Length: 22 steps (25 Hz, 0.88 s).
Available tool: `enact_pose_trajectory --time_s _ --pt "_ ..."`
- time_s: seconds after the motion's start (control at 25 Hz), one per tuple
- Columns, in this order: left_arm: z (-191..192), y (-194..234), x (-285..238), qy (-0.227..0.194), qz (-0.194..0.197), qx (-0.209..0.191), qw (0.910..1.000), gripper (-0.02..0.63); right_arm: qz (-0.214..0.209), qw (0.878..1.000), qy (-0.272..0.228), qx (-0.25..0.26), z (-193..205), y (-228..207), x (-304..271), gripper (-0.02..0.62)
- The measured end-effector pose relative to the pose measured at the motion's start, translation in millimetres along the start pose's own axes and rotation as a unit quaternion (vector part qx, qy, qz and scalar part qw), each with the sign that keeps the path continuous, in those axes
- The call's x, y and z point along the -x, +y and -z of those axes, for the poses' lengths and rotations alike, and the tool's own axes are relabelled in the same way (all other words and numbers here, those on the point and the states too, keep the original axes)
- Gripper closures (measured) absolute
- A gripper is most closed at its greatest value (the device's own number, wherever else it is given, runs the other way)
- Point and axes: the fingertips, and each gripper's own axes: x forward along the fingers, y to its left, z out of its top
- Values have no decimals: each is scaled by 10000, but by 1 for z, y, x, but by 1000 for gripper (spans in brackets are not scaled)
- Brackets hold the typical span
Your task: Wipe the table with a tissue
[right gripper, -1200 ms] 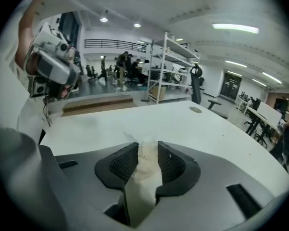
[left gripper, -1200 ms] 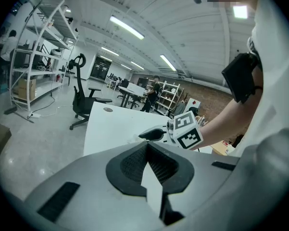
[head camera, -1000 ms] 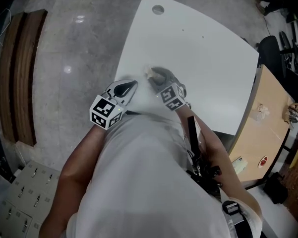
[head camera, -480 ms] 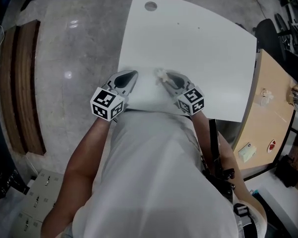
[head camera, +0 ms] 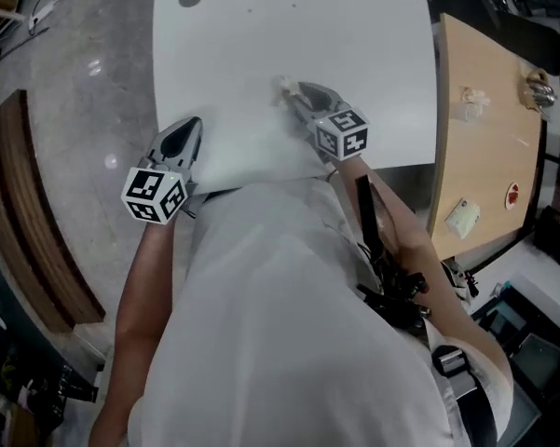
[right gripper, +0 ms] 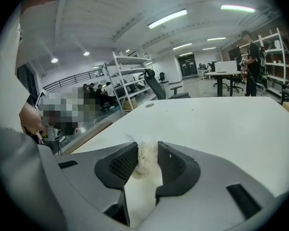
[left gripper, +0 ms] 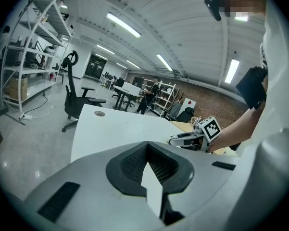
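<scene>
Right tongs (head camera: 296, 94) clamp tissue (right gripper: 145, 159); middle of table (head camera: 354, 45).

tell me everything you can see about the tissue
The tissue is a small, crumpled wad of off-white paper, pinched between the right gripper's dark ribbed pads, with a wispy edge poking past the tips. It is over the white table, near the person's side; whether it touches the surface I cannot tell.

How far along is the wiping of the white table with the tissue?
Done: the right gripper has the crumpled tissue clamped between its jaws. In hand: it holds the tissue at the middle of the table. Remaining: unclear, since the white top shows no marks of wiped parts. The left gripper is shut and empty.
</scene>
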Motion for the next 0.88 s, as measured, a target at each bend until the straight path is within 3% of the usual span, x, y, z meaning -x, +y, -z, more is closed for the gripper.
enact_pose_trajectory --time_s 0.24,0.6,0.72,0.88 --pt "2 -39 -27 172 -37 -101 9998 601 68 9999 -73 -12 -11 -50 7 474" --pt "4 -74 -47 199 -274 -145 9993 601 -199 9988 -131 439 -31 -97 -19 474" --pt "16 -88 -45 293 -283 -67 9991 601 -21 9987 -108 488 -29 -117 -18 474" --pt "25 -94 -43 398 -381 -19 9985 601 544 9970 -74 547 -39 -162 -27 474"
